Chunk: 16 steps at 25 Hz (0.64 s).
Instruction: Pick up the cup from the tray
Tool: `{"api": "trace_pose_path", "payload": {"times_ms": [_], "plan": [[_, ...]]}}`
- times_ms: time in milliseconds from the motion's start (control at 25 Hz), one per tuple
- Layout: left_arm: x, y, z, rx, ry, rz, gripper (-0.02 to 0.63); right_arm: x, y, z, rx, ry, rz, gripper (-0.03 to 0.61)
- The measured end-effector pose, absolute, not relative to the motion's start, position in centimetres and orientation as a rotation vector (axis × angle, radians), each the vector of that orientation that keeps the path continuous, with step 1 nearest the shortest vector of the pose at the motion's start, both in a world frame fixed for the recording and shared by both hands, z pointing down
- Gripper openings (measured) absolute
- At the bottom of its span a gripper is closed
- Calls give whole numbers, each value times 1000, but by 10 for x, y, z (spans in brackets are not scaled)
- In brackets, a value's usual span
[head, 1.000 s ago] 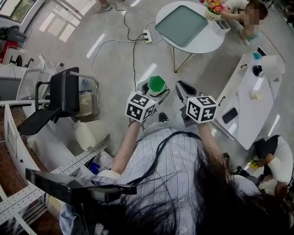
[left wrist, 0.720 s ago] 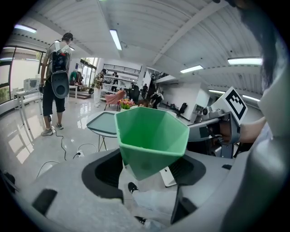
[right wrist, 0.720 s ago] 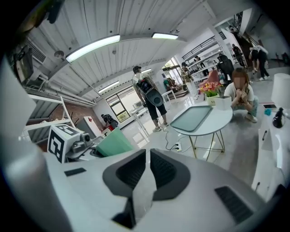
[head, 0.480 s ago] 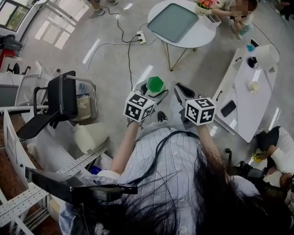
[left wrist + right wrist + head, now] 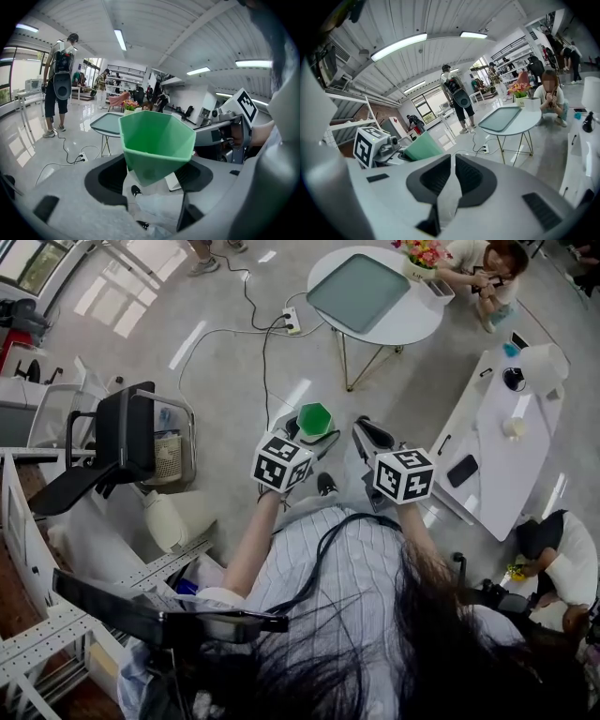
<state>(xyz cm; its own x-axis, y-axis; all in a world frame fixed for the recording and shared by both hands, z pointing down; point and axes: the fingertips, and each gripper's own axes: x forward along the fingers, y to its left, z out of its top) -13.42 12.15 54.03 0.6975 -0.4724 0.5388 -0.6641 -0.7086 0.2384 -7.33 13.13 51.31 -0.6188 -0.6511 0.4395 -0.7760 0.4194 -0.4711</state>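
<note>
A green faceted cup (image 5: 314, 418) is held upright in front of the person's body, high over the floor, with my left gripper (image 5: 313, 430) shut on its lower part. In the left gripper view the cup (image 5: 157, 145) fills the middle, and the left gripper (image 5: 157, 174) has its pads against the cup's base. My right gripper (image 5: 371, 435) is level with it on the right, its jaws together and empty. The right gripper (image 5: 452, 174) also sees the cup (image 5: 419, 147) to its left. The grey-green tray (image 5: 358, 292) lies empty on a round white table (image 5: 412, 326) some way ahead.
A long white table (image 5: 506, 442) with a phone and small items stands at the right. A black chair (image 5: 127, 442) is on the left. A power strip (image 5: 292, 322) and cables lie on the floor. One person crouches by the round table, another (image 5: 553, 563) at lower right.
The view has drifted a little, so the round table sits slightly further left. Both grippers keep their pose and the cup stays in the left one.
</note>
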Motion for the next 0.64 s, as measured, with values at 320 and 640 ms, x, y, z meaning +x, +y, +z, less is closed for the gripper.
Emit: {"api": "trace_pose_path", "payload": {"times_ms": [320, 640], "plan": [[-135, 116, 548, 2470, -887, 624, 322, -73, 128, 518, 1239, -2472, 978, 48], [-121, 105, 558, 2461, -865, 611, 321, -62, 120, 526, 1236, -2449, 984, 48]]}}
